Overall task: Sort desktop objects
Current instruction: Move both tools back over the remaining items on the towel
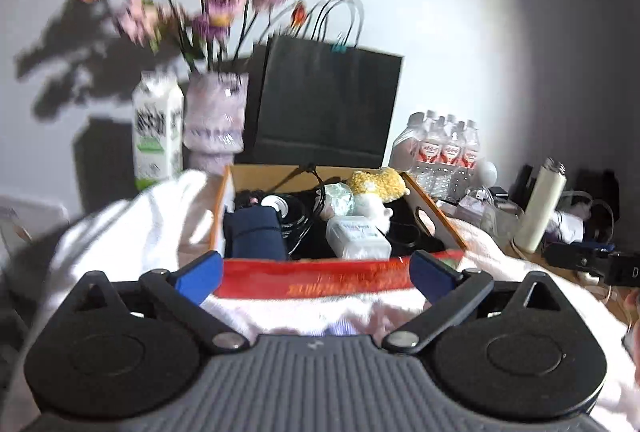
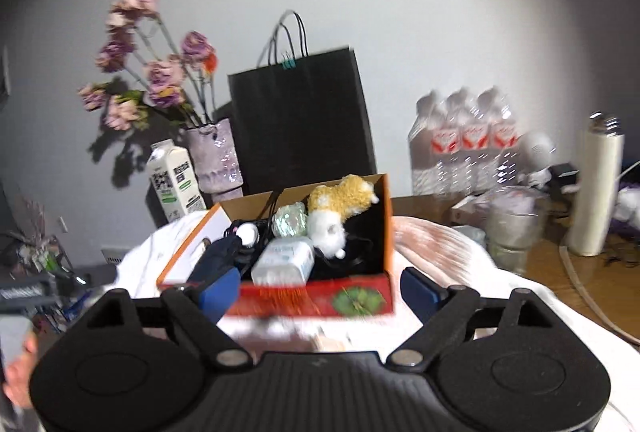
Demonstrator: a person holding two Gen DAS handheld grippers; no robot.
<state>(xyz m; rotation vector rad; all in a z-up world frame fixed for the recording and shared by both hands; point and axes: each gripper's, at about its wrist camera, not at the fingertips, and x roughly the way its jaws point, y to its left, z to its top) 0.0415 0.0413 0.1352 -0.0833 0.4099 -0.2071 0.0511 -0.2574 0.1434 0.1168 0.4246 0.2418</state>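
The left hand-held gripper [image 1: 316,278] has its blue pads spread wide with nothing between them. They hang over a pale cloth [image 1: 120,232], just short of the red near wall of an open box [image 1: 320,278]. The right hand-held gripper [image 2: 320,292] is also spread apart and empty, facing the same box from a little further right, so the box front with its green emblem shows between its fingers.

The box sits on the cloth and already holds a good load: a folded dark blue umbrella [image 1: 256,234], a white pack of tissues [image 1: 358,238], a yellow and white plush toy [image 1: 376,188], a crumpled greenish wrapper [image 1: 340,198] and a tangle of black cables [image 1: 304,220]. Judging by that, much of the gathering looks done.

Behind the box stand a milk carton [image 1: 156,132], a vase [image 1: 216,120] of pink and purple flowers and a black paper bag [image 1: 328,100], which all look like fixtures, not strays. To the right, on the wooden tabletop [image 2: 548,272], things are still loose: a shrink-wrapped pack of water bottles [image 2: 464,148], a tall cream flask [image 2: 596,188], a clear container [image 2: 512,224] and some small dark items, too blurred to name. These are probably what remains to be sorted, and neither gripper is close to them yet.
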